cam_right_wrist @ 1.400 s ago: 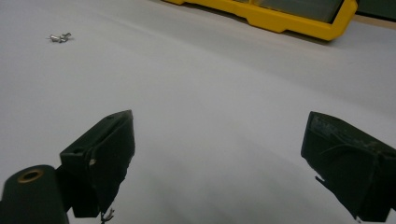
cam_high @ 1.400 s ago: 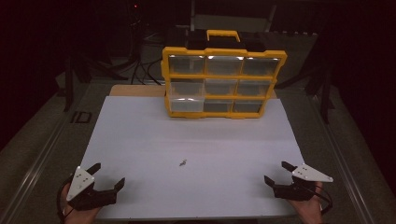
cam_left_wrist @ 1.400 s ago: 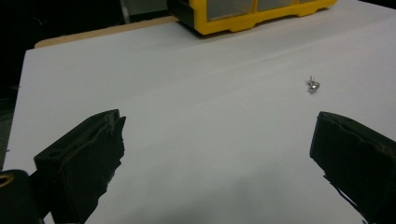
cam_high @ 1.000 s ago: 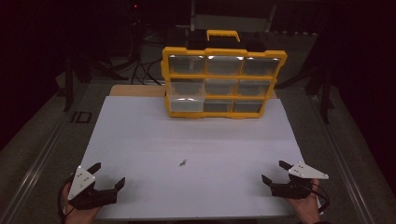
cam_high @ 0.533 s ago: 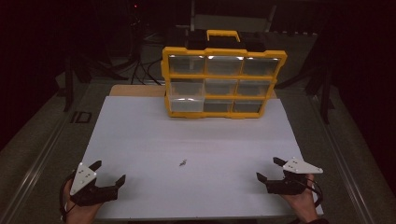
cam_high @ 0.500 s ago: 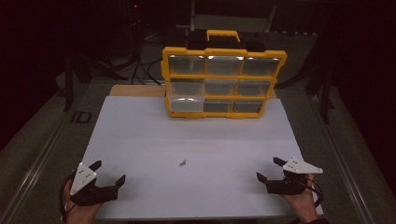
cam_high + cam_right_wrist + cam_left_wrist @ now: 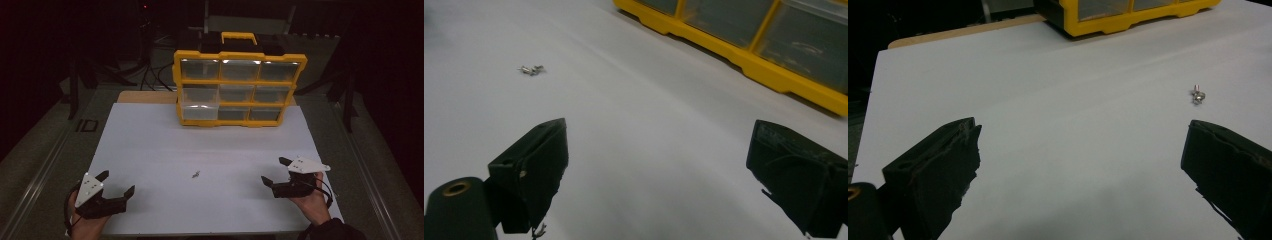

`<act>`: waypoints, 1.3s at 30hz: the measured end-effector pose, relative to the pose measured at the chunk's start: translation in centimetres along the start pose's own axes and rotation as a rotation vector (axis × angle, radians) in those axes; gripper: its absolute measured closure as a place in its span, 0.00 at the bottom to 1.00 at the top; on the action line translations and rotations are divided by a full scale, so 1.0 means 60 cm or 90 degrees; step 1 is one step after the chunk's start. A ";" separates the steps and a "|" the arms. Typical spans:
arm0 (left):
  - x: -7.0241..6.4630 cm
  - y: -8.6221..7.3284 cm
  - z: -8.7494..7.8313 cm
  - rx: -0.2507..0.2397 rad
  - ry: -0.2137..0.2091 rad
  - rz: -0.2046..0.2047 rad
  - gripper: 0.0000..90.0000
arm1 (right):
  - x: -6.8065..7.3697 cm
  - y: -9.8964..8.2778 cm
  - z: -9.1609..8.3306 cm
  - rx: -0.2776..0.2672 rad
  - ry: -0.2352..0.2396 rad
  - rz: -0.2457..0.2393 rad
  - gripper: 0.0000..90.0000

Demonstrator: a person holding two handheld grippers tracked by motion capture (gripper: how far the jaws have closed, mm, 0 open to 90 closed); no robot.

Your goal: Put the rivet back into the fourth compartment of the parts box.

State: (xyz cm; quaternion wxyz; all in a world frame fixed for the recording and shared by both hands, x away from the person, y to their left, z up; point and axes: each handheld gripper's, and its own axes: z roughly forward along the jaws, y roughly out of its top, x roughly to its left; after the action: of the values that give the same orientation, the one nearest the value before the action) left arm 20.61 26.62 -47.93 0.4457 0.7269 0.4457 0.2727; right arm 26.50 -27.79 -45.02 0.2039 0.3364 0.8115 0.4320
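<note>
White tabletop [image 7: 210, 150], left gripper [image 7: 116, 184] wide open and empty, right gripper [image 7: 276, 171] likewise, small screw [image 7: 195, 174] between them

A yellow parts organizer [image 7: 234, 89] with nine clear-fronted drawers and a black-and-yellow carry handle [image 7: 239, 38] stands upright at the far edge of a white sheet [image 7: 150, 145] covering the table. A strip of bare wooden board [image 7: 145, 98] shows behind the sheet to the organizer's left. Dark cables [image 7: 152, 75] trail across the dim background beyond the table.
</note>
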 end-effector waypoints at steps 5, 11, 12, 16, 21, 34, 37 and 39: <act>-0.001 0.001 0.002 0.003 -0.001 0.002 0.03 | 0.010 0.018 0.013 0.008 0.009 -0.017 0.11; 0.000 0.004 0.004 0.002 -0.003 0.001 0.03 | 0.021 0.036 0.029 0.014 0.024 -0.029 0.11; 0.000 0.004 0.005 0.002 -0.003 0.001 0.03 | 0.023 0.040 0.032 0.016 0.025 -0.033 0.11; 0.000 0.005 0.008 0.001 -0.004 0.002 0.03 | 0.033 0.055 0.043 0.020 0.036 -0.043 0.11; 0.000 0.007 0.012 0.002 -0.008 0.003 0.03 | 0.047 0.080 0.058 0.021 0.054 -0.059 0.11; 0.000 0.009 0.017 0.005 -0.010 0.004 0.03 | 0.079 0.133 0.123 0.071 0.097 -0.103 0.11; 0.000 0.008 0.017 0.004 -0.010 0.004 0.03 | 0.088 0.142 0.146 0.086 0.108 -0.115 0.11; 0.000 0.008 0.018 0.005 -0.011 0.004 0.03 | 0.095 0.147 0.161 0.100 0.116 -0.122 0.11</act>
State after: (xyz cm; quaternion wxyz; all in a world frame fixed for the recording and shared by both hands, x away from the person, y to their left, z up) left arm 21.66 26.08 -47.98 0.4458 0.7322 0.4406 0.2666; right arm 31.84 -14.72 -43.07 0.1427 0.2316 0.8863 0.3748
